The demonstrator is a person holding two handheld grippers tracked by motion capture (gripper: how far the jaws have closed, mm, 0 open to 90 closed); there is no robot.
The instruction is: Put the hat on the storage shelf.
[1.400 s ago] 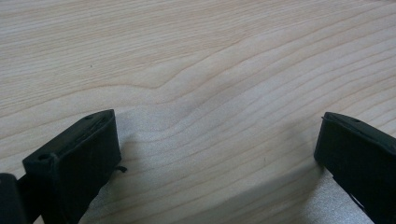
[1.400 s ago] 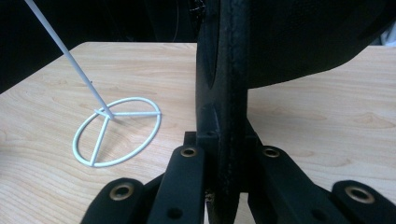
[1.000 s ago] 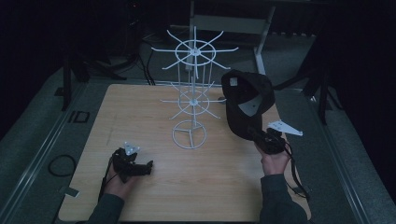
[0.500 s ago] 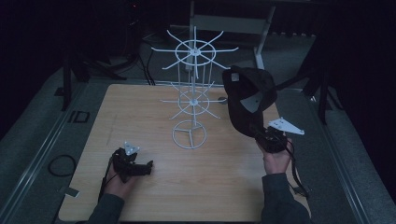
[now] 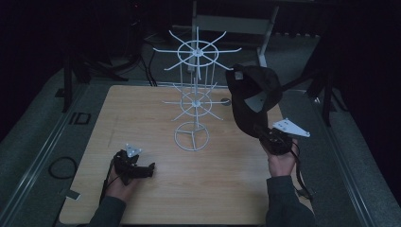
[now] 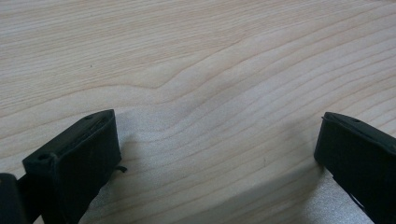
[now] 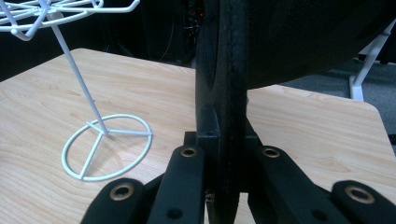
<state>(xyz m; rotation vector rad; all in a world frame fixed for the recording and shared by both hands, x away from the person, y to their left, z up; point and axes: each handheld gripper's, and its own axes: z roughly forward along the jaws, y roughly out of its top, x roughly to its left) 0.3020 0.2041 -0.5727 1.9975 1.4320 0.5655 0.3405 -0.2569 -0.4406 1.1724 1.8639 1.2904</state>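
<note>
At 3 o'clock of the wire rack (image 5: 196, 94), right claw (image 5: 265, 133) clamps the brim of a black cap (image 5: 253, 97), held above the counter (image 5: 156, 118). Cap's long axis runs about 5 to 11 o'clock, crown pointing up toward 11. Left claw (image 5: 150, 169) rests at 7 o'clock on the counter, jaws wide, holding nothing.

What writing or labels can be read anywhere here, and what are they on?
"ID": dark letters on the grey floor mat left of the light wooden table.
A pale patch on the black cap held in the right gripper is too small to read.
Nothing else legible.
</note>
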